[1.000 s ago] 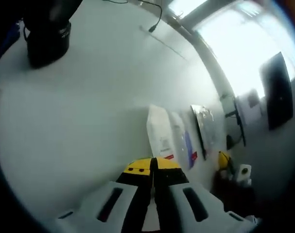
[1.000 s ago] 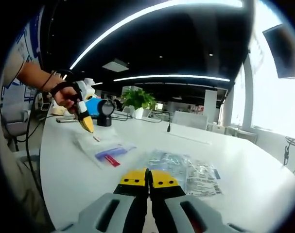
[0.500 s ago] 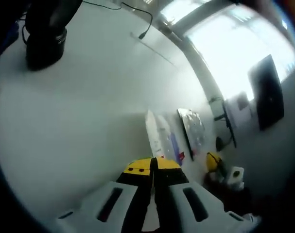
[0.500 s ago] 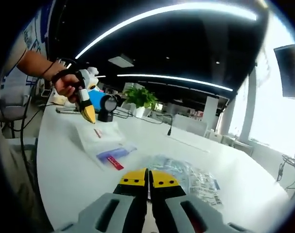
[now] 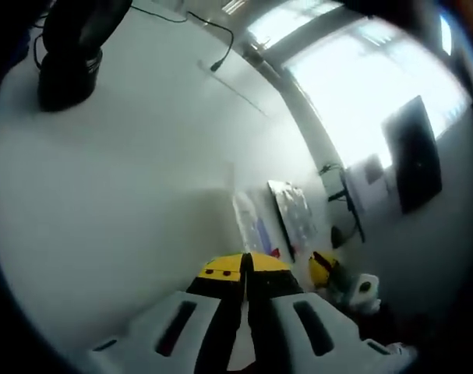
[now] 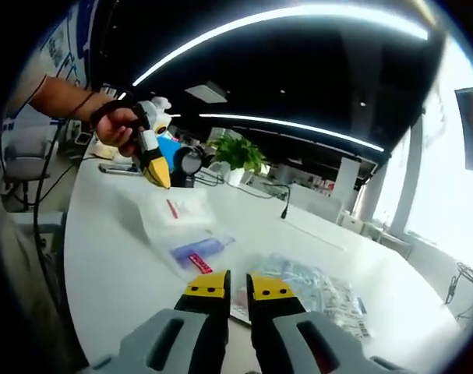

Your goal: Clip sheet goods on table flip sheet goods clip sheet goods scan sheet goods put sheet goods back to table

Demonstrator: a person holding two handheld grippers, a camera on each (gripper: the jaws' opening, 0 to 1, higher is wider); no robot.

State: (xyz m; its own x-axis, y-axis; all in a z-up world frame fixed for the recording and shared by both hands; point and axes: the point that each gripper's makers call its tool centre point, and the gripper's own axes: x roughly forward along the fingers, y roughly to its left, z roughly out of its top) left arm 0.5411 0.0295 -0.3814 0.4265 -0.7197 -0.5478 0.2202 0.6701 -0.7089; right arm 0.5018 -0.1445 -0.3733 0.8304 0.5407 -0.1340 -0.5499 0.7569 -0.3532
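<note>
Two sheet goods lie flat on the white table (image 6: 96,257): a white pouch (image 6: 178,214) with a blue and red label, and a clear printed packet (image 6: 318,284) to its right. My right gripper (image 6: 238,287) hovers just in front of both, its yellow-tipped jaws a small gap apart with nothing between them. A hand holds my left gripper (image 6: 160,178) above the pouch's far end, tips together and pointing down. In the left gripper view my left gripper (image 5: 246,265) is shut and empty over bare table, with the white pouch (image 5: 248,222) and clear packet (image 5: 292,216) beyond it.
A black scanner stand (image 6: 188,164) sits at the table's far side, also the black scanner stand (image 5: 65,66) in the left gripper view. A black cable (image 5: 217,35) trails across the table. A potted plant (image 6: 236,152) and a wall monitor (image 5: 411,156) stand further off.
My right gripper's jaws have parted slightly from touching. The left gripper has tilted, so the sheet goods look smaller in its view. The right view has shifted toward the white pouch.
</note>
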